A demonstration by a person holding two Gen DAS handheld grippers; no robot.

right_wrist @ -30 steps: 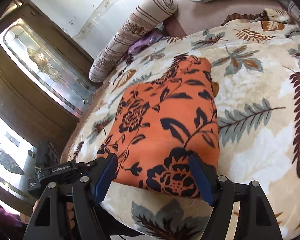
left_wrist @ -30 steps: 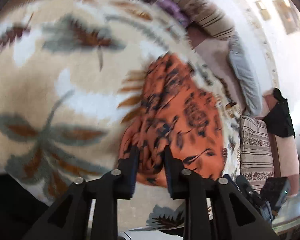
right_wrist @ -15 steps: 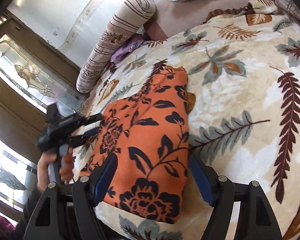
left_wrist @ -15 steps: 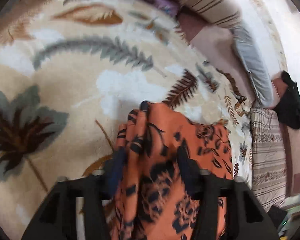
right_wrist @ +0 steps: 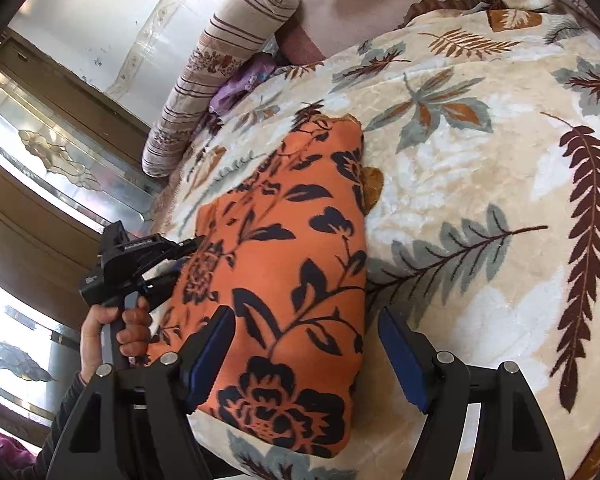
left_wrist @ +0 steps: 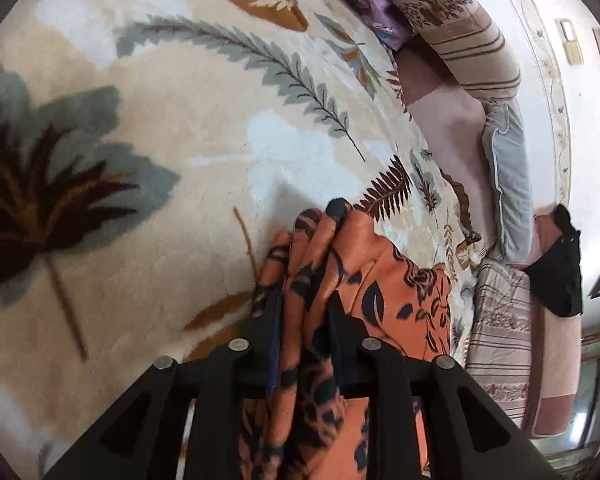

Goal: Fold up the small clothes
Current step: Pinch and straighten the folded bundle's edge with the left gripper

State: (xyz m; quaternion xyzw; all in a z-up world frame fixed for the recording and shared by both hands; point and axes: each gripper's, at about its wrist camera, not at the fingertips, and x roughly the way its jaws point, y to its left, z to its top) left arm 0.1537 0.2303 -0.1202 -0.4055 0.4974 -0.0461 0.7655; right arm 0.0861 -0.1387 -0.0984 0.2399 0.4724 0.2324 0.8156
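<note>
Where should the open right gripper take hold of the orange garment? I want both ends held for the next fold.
Probably the near right corner of the orange floral garment, approached low from the front edge. The right gripper already has its fingers spread around that end, where the folded edge lies thick on the blanket. The left gripper already pinches the other side.

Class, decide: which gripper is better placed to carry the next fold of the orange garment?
Left. The left gripper is clamped on the orange garment's bunched edge; the right gripper hangs open, holding nothing.
</note>
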